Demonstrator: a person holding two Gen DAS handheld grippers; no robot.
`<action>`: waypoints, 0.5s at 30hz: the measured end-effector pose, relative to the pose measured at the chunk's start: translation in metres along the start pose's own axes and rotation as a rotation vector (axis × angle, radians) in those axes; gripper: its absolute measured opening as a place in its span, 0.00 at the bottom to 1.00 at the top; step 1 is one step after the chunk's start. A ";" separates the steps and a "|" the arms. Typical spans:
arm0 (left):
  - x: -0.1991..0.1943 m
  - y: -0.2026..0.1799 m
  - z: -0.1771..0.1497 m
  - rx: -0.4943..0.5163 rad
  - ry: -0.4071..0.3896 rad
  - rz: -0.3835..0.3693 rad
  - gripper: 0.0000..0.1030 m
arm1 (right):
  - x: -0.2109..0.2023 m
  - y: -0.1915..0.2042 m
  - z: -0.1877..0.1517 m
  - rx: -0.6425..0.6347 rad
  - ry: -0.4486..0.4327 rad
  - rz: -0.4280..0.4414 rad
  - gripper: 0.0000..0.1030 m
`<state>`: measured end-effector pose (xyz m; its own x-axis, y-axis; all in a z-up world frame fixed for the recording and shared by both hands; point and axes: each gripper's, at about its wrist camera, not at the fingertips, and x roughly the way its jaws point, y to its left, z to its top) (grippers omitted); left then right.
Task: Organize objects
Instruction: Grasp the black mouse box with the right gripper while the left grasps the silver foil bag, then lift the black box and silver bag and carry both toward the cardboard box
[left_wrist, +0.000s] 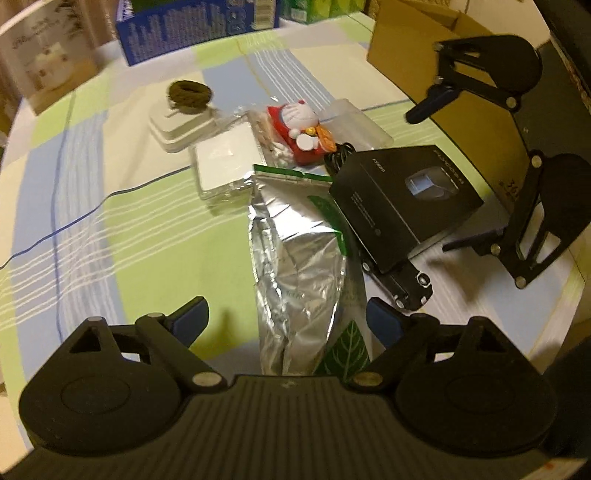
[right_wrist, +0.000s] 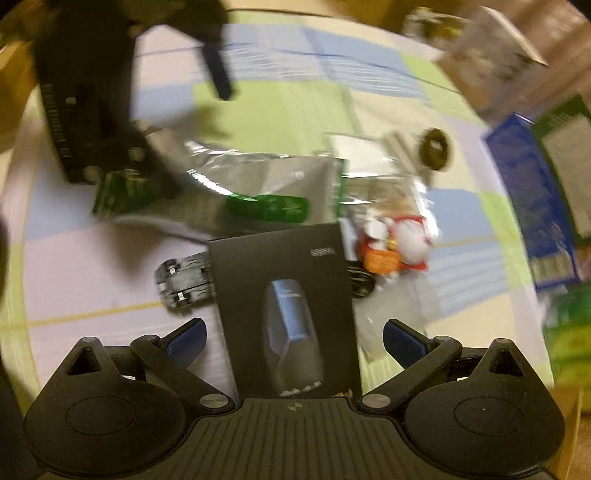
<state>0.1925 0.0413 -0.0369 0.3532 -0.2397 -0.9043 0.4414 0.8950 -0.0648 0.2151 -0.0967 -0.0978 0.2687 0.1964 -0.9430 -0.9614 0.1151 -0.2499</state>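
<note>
surface: checked green-blue-white tablecloth | light: warm, dim indoor

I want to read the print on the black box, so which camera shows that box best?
The left wrist view: the black box is sharp there, its whole top face visible, lettering along one edge. In the right wrist view the box is nearer and centred, but motion blur smears its print and the claw body hides its near edge.

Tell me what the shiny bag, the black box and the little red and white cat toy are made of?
The shiny bag looks like thin metal foil with green printed plastic: it crinkles and glints like a mirror. The black box seems to be matte cardboard, with flat faces, sharp edges and a printed picture. The cat toy looks like smooth, glossy plastic, though it could be painted ceramic.
</note>
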 end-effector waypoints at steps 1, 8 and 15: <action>0.004 0.000 0.002 0.005 0.009 -0.003 0.87 | 0.003 -0.001 0.003 -0.024 0.003 0.009 0.97; 0.024 0.001 0.010 0.029 0.051 -0.020 0.88 | 0.018 -0.016 0.010 -0.037 0.021 0.097 0.85; 0.035 -0.001 0.015 0.045 0.083 -0.035 0.89 | 0.021 -0.019 0.009 -0.001 0.034 0.124 0.79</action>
<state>0.2170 0.0261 -0.0625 0.2682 -0.2368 -0.9338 0.4894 0.8684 -0.0796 0.2392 -0.0856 -0.1106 0.1458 0.1760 -0.9735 -0.9872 0.0909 -0.1314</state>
